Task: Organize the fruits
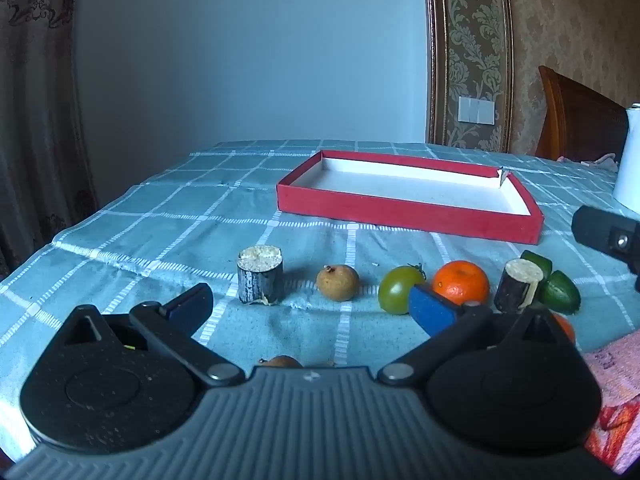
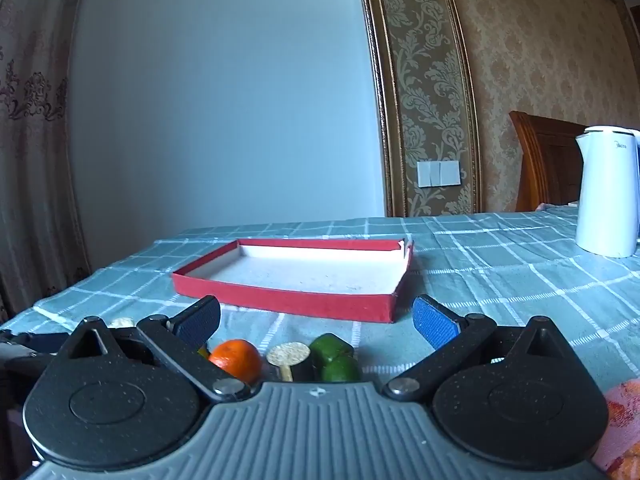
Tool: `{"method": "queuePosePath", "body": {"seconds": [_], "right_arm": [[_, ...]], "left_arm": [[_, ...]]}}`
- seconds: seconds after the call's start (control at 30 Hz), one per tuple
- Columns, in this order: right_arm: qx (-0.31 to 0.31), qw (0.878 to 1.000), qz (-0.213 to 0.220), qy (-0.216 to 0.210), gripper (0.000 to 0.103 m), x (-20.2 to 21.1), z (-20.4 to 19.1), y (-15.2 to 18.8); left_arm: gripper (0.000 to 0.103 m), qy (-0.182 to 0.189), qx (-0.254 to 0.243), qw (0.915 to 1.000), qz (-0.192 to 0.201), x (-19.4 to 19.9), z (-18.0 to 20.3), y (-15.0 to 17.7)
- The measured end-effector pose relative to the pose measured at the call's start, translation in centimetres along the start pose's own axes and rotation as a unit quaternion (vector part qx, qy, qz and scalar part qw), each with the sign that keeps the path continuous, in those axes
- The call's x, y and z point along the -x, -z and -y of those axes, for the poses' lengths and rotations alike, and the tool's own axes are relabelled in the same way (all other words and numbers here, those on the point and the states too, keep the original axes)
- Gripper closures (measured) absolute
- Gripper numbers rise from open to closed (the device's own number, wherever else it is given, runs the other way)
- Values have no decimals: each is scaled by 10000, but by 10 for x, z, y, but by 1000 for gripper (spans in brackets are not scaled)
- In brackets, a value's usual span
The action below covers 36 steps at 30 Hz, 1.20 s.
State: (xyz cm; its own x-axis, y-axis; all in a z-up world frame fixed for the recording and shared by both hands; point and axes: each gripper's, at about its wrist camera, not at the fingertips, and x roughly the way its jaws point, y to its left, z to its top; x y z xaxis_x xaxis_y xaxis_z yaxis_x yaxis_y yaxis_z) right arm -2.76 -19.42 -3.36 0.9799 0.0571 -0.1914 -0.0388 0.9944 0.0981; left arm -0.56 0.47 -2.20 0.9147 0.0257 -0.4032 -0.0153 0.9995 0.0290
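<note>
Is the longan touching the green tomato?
Apart. The left wrist view shows a strip of tablecloth between the longan and the green tomato.

brown fruit (image 1: 281,361) mostly hidden behind left gripper body. second orange (image 1: 565,326) half covered by gripper arm. kettle (image 1: 628,160) cut by frame edge. pink cloth (image 2: 620,420) cropped.

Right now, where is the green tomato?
In the left wrist view, the green tomato sits on the checked tablecloth between the longan and the orange, in front of the red tray.
</note>
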Motion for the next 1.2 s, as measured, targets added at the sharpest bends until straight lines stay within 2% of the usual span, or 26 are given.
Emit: {"method": "queuePosePath", "body": {"seconds": [0.17, 0.37, 0.43, 0.53, 0.77, 0.93, 1.2], "right_arm": [[-326, 9981, -504, 121, 0, -28, 14, 8], [-385, 9967, -712, -16, 0, -36, 17, 12], [-379, 9967, -723, 14, 0, -36, 17, 13], [-367, 9968, -712, 27, 0, -36, 15, 11], [-102, 9977, -661, 82, 0, -34, 7, 12], [-65, 9977, -659, 114, 0, -33, 7, 12], [-41, 9984, -567, 38, 0, -30, 6, 11]], "left_arm": [[0, -131, -63, 9998, 115, -8, 1, -5], [0, -285, -112, 9995, -10, -22, -3, 4], [0, -353, -170, 9992, 2, -25, -3, 9], [0, -258, -104, 9996, 80, -25, -5, 10], [0, -87, -277, 9996, -2, -29, -3, 10], [0, -124, -422, 9990, 10, -31, 2, 10], [1, -114, -352, 9993, -101, -37, 0, 7]]}}
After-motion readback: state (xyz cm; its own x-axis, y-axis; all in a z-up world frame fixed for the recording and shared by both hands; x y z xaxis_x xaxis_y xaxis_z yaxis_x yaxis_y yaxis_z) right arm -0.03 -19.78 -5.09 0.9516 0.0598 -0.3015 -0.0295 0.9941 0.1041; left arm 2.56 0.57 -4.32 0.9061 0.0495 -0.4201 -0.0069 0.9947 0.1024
